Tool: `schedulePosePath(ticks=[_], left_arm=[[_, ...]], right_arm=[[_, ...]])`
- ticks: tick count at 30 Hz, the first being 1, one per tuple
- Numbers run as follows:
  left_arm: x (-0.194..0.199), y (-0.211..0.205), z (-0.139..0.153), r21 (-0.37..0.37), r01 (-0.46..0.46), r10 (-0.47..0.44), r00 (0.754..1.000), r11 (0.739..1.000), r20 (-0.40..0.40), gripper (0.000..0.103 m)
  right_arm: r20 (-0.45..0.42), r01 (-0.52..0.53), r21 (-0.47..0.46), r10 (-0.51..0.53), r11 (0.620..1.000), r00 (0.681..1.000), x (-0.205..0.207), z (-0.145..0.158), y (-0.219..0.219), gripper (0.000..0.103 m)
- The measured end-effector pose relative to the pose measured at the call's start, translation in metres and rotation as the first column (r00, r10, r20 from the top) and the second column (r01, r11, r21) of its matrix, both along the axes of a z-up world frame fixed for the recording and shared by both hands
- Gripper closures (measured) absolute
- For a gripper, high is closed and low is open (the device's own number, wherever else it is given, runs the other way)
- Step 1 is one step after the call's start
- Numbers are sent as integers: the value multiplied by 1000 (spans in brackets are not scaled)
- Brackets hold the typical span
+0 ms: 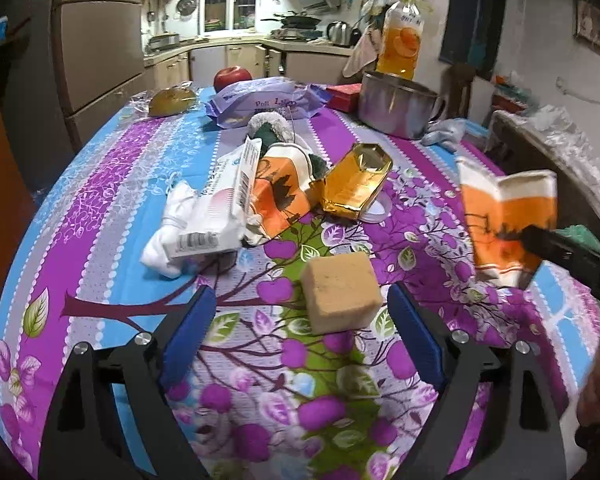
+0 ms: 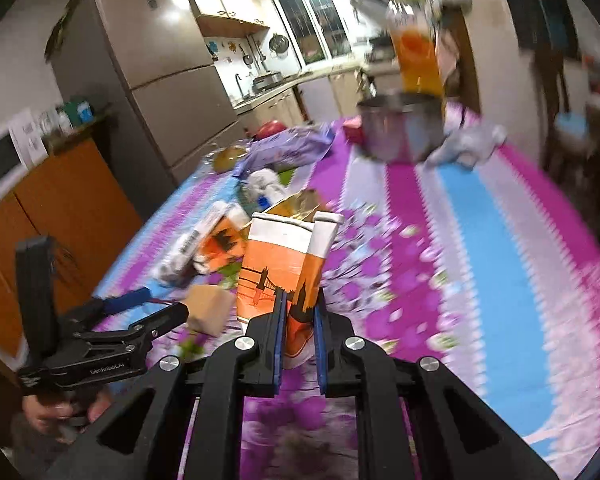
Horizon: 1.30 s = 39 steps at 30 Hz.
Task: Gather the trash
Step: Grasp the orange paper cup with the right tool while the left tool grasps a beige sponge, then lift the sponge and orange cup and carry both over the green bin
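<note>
My right gripper (image 2: 299,312) is shut on a flattened orange-and-white paper cup (image 2: 282,264) and holds it above the table; the cup also shows in the left wrist view (image 1: 508,216). My left gripper (image 1: 300,304) is open and empty, low over the tablecloth, with a tan sponge block (image 1: 340,292) just ahead between its fingers. Farther on lies a trash pile: a white wrapper (image 1: 216,208), a second orange cup (image 1: 280,192), a gold foil box (image 1: 356,180) and crumpled white tissue (image 1: 168,236).
A purple snack bag (image 1: 260,102), a red apple (image 1: 232,77), a wrapped bun (image 1: 172,100), a steel pot (image 1: 396,104), a juice bottle (image 1: 400,36) and a red box (image 1: 344,94) stand at the far end. The table edge (image 1: 32,216) curves at left.
</note>
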<state>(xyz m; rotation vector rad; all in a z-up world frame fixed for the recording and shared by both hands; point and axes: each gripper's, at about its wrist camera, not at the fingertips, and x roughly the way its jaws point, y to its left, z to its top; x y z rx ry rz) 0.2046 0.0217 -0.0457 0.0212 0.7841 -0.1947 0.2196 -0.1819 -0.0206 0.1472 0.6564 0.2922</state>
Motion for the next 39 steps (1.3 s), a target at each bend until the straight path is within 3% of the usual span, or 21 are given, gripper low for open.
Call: schedulePosePath(ticks=[3,8,11,13,15,21,27,39], left_arm=[[5,-12,-6,25,-12,13,1000,1000,-21,19],[10,-22,-13,64,-41,44,998,997,-34,23],[13,-26,-17,63,-34,38,997,997,-66,41],[13,-27,-20,60,-36,41,996,998,-81,59],[12,-27,-21,43,-32,36,996,999,-86,65],[5,-29,-17,39,-56,58,997,998,-47,66],[-15,-34,-5,27,-90,90,996,996,17,66],[-46,-37,33,10,-144,141,979,989,149,66]], right_arm=[[46,20,-123,-14,992,999,-5,-3,11,90],[54,21,-152,-13,988,998,-6,-10,11,90],[54,25,-153,-17,988,998,-6,-11,14,90],[56,27,-153,-19,988,998,-7,-11,16,90],[58,26,-157,-17,987,998,-9,-12,19,90],[74,29,-182,-16,983,997,-12,-13,25,90],[145,61,-232,-27,971,989,-22,-6,32,90],[228,85,-196,-38,977,973,-42,18,31,90]])
